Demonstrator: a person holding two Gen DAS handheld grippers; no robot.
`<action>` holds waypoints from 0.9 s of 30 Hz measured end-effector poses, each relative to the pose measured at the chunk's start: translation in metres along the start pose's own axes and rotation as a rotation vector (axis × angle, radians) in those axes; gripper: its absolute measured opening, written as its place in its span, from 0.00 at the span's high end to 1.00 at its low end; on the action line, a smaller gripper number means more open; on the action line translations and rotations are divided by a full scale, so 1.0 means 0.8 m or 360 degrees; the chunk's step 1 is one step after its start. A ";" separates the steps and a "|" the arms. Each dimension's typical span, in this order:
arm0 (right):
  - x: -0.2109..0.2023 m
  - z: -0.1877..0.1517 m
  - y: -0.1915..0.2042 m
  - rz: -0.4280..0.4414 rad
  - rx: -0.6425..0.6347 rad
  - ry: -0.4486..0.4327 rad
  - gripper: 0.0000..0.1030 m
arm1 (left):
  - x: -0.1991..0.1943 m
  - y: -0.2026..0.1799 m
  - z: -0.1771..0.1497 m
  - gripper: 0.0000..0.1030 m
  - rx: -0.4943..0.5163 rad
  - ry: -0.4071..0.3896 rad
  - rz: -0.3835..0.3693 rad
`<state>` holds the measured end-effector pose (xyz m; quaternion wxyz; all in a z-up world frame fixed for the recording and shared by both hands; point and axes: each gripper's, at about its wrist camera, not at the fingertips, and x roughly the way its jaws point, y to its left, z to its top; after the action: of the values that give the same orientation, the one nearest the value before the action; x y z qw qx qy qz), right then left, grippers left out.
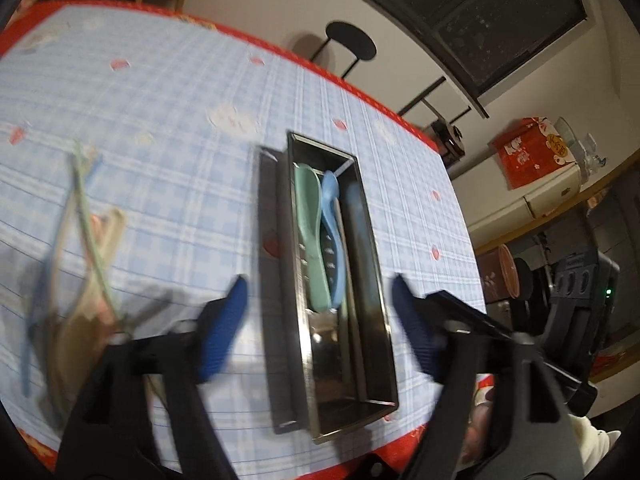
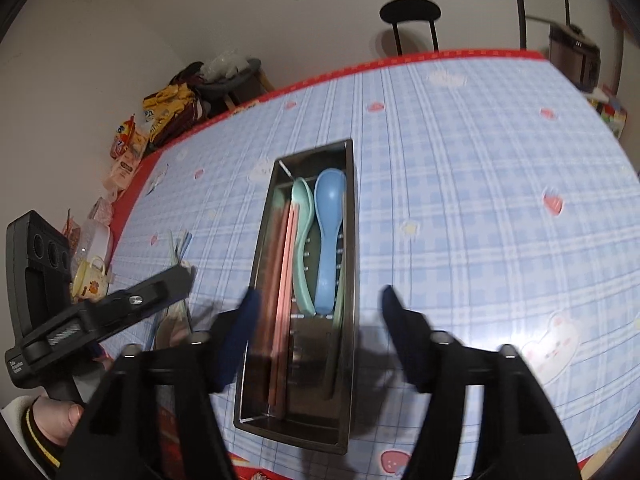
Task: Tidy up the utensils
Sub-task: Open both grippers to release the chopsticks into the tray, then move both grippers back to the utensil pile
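Note:
A long steel utensil tray lies on the blue checked tablecloth, also in the left wrist view. In it lie a green spoon, a blue spoon and pink chopsticks. My right gripper is open and empty, its fingers straddling the tray's near half from above. My left gripper is open and empty above the same tray. A blurred loose pile of chopsticks and spoons lies on the cloth to the left; it also shows in the right wrist view.
The other hand-held gripper shows at the left of the right wrist view. Snack bags and a small cup sit past the table's left edge. A black stool stands beyond the far edge.

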<state>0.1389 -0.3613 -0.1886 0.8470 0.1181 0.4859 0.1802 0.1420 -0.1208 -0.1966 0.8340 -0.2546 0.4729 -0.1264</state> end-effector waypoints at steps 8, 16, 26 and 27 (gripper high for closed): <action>-0.008 -0.002 0.013 -0.0043 -0.0074 -0.0039 0.06 | -0.032 0.005 -0.001 0.06 0.0077 -0.0067 0.0114; -0.010 -0.017 0.032 -0.0140 -0.0148 -0.0073 0.06 | -0.048 0.027 -0.015 0.06 0.0041 -0.0080 0.0229; 0.009 -0.038 0.081 -0.0142 -0.0192 -0.0058 0.06 | -0.090 0.081 -0.023 0.06 0.0016 -0.0141 0.0405; 0.012 -0.040 0.088 -0.0128 -0.0191 -0.0055 0.06 | -0.094 0.088 -0.024 0.05 0.0017 -0.0143 0.0417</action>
<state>0.1019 -0.2923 -0.1857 0.8674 0.0506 0.4639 0.1728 0.0846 -0.0335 -0.1884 0.8651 -0.1916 0.4635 -0.0074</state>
